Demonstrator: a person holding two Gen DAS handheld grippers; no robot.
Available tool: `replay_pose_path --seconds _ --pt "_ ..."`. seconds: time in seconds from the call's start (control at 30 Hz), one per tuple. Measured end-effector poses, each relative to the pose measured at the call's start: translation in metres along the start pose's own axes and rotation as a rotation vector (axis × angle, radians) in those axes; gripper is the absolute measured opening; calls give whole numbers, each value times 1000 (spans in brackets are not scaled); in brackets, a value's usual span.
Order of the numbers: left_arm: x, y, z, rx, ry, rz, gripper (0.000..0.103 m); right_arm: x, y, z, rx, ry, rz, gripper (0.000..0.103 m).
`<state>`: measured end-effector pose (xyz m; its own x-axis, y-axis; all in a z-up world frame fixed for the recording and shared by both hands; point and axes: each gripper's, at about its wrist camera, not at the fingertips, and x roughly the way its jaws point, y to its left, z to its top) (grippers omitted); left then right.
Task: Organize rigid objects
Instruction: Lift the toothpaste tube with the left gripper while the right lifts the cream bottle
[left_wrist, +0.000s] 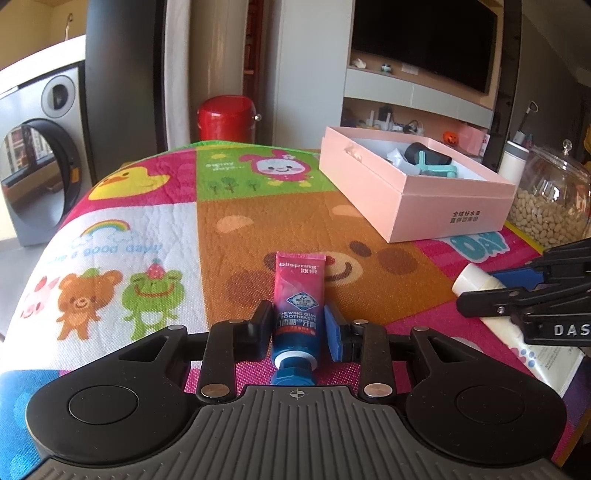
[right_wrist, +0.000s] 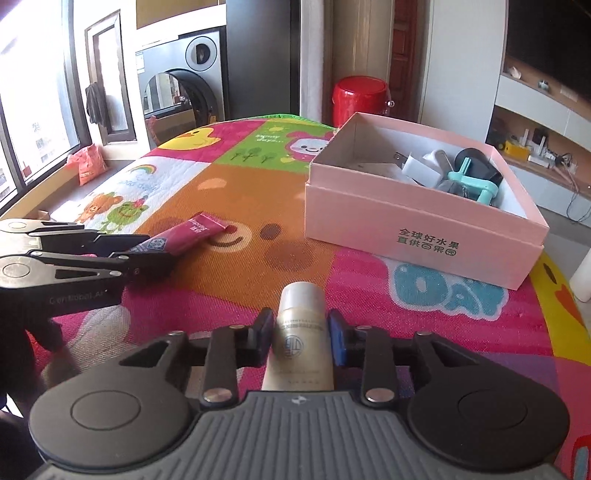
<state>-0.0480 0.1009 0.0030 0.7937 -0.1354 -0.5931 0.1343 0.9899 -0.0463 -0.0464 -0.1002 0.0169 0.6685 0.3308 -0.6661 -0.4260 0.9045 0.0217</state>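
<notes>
Two hand-held grippers, each with a tube between its fingers, low over a cartoon-print tablecloth beside an open pink box.

The left gripper (left_wrist: 297, 325) has its jaws around the lower body of a small pink-and-blue toothpaste tube (left_wrist: 298, 299), which lies on the bright patchwork tablecloth (left_wrist: 147, 229) with its blue cap toward the camera; the left pad touches it, while whether the blue right pad presses on it I cannot tell. The right gripper (right_wrist: 300, 330) is clamped on a cream plastic tube with a pearly cap (right_wrist: 301, 321), cap pointing away, both pads against its sides. The pink cardboard box (right_wrist: 413, 225) stands ahead and to the right of both grippers, well apart, already holding a white plug, a dark round item and a teal plastic piece.
</notes>
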Motion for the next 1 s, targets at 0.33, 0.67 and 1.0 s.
replay_pose_path --seconds 0.33,0.67,1.0 --pt "-5 -3 0 17 2 -24 33 -68 -28 -5 89 -131 -25 30" --pt "-46 -38 18 94 -60 -167 33 -112 -62 -22 183 -240 -102 30" --pt "-48 -82 158 60 -323 -249 34 -122 -66 -29 196 -282 -97 30"
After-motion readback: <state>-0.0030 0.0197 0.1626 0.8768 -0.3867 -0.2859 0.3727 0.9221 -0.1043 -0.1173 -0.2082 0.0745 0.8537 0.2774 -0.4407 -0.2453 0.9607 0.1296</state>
